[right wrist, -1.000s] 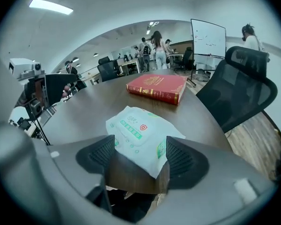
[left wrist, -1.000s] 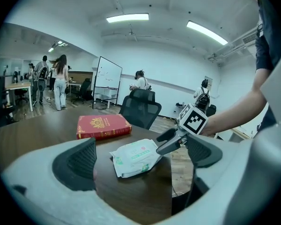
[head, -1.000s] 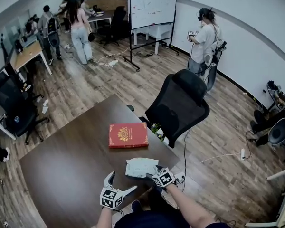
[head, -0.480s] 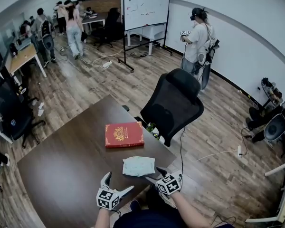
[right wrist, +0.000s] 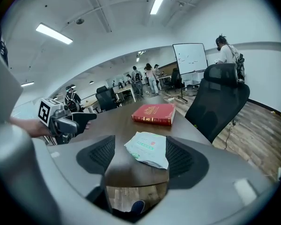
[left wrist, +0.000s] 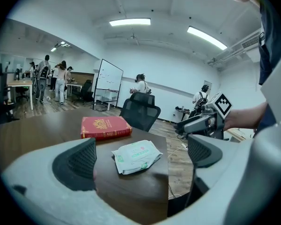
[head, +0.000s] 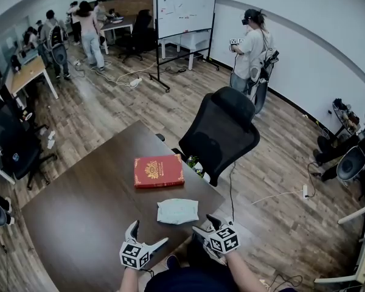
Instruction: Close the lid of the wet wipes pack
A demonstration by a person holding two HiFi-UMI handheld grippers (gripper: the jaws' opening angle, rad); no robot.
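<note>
The wet wipes pack (head: 177, 212) is a pale, flat pouch with a green label. It lies on the dark brown table (head: 91, 212) close to the near right edge, and no raised flap shows on it. My right gripper (head: 202, 224) hovers to the pack's right, past the table edge, open and apart from the pack. In the right gripper view the pack (right wrist: 149, 149) lies ahead of the empty jaws. My left gripper (head: 149, 233) stands open over the table's near edge, left of the pack. The left gripper view shows the pack (left wrist: 136, 156) ahead and the right gripper (left wrist: 201, 123) beside it.
A red book (head: 159, 171) lies on the table just beyond the pack. A black office chair (head: 222, 132) stands at the table's far right corner. A person stands by the whiteboard (head: 185, 8), and more people are at desks at the back left.
My right gripper has drawn back from the pack's right edge toward me and risen, ending past the table edge. The pack and left gripper have stayed put.
</note>
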